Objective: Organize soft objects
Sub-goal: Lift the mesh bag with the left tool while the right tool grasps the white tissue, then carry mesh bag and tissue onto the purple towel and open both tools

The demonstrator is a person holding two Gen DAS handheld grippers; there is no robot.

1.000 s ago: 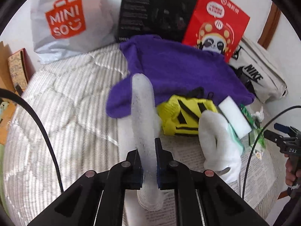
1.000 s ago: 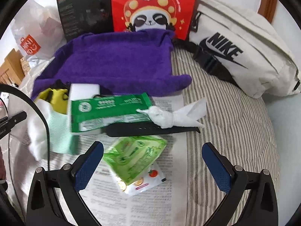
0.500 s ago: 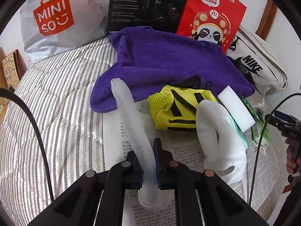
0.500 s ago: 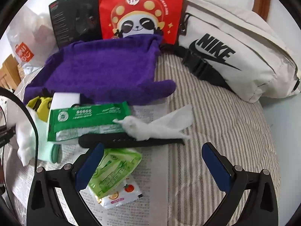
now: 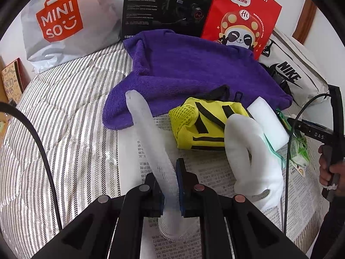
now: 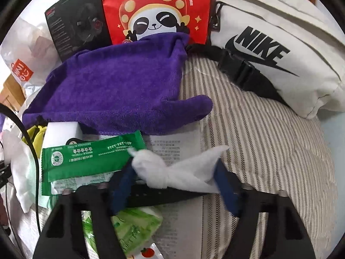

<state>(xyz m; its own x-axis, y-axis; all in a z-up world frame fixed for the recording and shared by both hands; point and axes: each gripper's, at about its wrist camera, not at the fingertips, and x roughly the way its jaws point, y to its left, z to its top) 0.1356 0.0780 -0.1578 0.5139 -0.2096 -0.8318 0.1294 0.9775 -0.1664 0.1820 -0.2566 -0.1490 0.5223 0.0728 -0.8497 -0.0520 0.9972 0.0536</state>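
- Left wrist view: the left hand-held gripper is clamped tight on a long translucent white foam tube, which runs from between the pads up toward the purple towel.
- The tube's far end lies over the towel's near edge; its near end pokes out below the pads, over the newspaper.
- Just to the right of the tube sits a yellow mesh pouch with black straps, touching the towel's edge.
- A white soft curved piece lies against the pouch, with a white sponge block just behind it.
- Along the back stand a white MINISO bag, a black box and a red panda bag.
- Everything rests on a striped bed cover.
- Right wrist view: the right hand-held gripper is closing, its blue pads on either side of a knotted white tissue wad; the frame is blurred, and a firm pinch is not evident.
- The wad lies on a black strap, beside a green wipes packet that partly covers the sponge block.
- A light green sachet lies under the gripper.
- A white Nike bag sits at the far right, well apart from the wad.
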